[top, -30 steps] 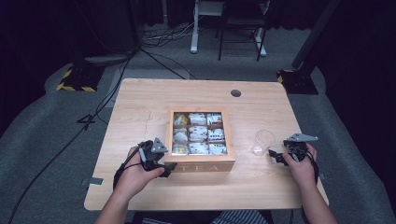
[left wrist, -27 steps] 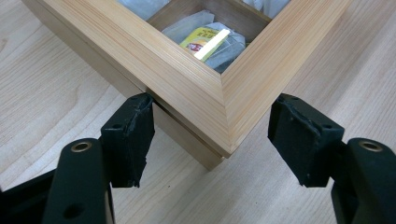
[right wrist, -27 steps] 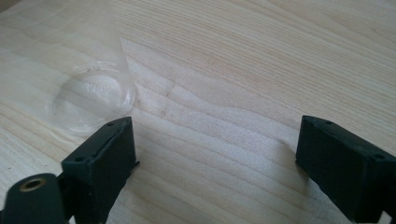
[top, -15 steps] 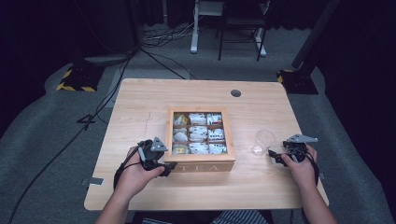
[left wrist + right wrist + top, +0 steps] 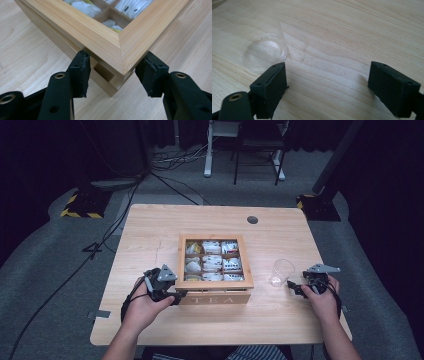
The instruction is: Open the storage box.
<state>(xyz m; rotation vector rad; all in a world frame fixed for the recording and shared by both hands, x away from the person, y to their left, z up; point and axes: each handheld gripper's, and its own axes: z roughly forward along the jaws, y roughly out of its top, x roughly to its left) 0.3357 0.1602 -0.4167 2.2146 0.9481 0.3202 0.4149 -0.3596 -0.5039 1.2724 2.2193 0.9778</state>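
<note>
We noted the tea box (image 5: 215,265) centred on the wooden table (image 5: 150,230), which stood on grey floor (image 5: 60,250) in a dark room. Our left gripper (image 5: 115,72) straddled the box's near-left corner, jaws spread and not clamping. Right of the box, our right gripper (image 5: 327,87) gaped wide beside the clear cup (image 5: 281,272).

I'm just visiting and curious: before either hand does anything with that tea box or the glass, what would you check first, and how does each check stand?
1. Left tongs open around the tea box corner: ok, jaws straddle it, lid frame above them.
2. Firm grip on the box: not ok, jaws apart.
3. Right tongs open: ok, nothing between the jaws.
4. Right tongs lined up with the clear glass: not ok, it sits off to one side.
5. Glass upright on the table: ok.
6. Tea bags settled in compartments: ok.
</note>
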